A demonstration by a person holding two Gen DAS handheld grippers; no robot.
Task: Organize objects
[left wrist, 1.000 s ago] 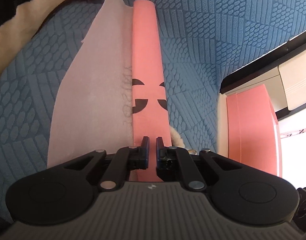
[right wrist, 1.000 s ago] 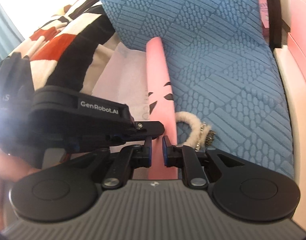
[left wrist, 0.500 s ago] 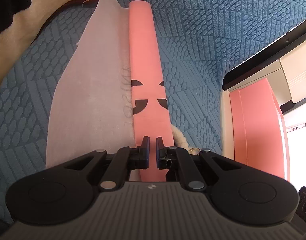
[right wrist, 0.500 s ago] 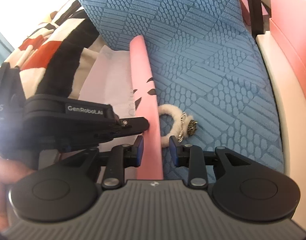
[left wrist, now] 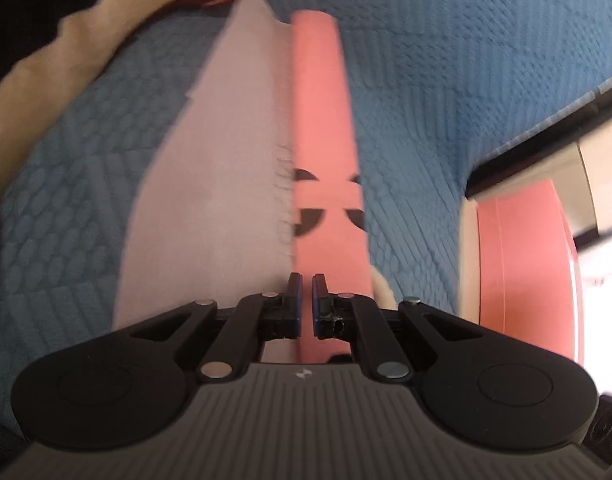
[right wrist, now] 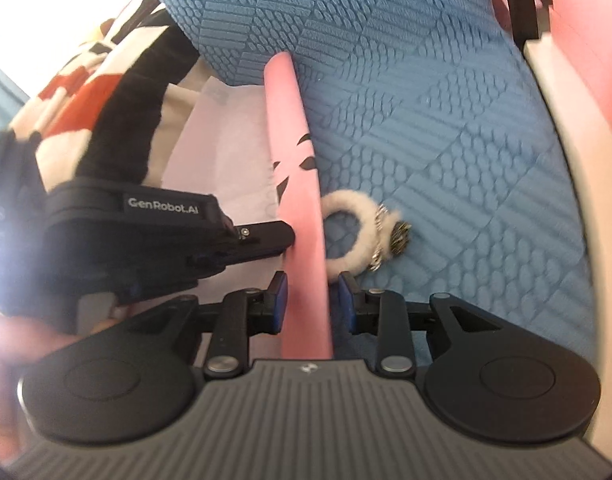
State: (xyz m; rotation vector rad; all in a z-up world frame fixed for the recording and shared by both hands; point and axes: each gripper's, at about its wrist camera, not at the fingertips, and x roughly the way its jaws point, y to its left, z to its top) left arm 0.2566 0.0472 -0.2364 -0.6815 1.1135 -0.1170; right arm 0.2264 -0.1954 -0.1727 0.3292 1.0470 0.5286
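A long pink board [left wrist: 325, 128] with black logo marks stands on edge on the blue textured bedspread [left wrist: 445, 80]. A pale tissue sheet [left wrist: 226, 184] lies against its left side. My left gripper [left wrist: 307, 296] is shut on the board's near end; the right wrist view shows it [right wrist: 286, 236] pinching the board [right wrist: 302, 184] from the left. My right gripper [right wrist: 309, 300] straddles the same board lower down, open, with a thin gap at the right pad. A white fluffy hair tie [right wrist: 345, 204] with a metal charm lies just right of the board.
A pink box [left wrist: 521, 272] sits on a cream ledge at the right. A red, black and white blanket [right wrist: 106, 92] is bunched at the left. A cream bed frame [right wrist: 565, 160] borders the bedspread on the right. A hand [right wrist: 2, 380] holds the left gripper.
My right gripper's jaws have spread from nearly shut to a loose straddle of the pink board. The left gripper has kept its grip and place.
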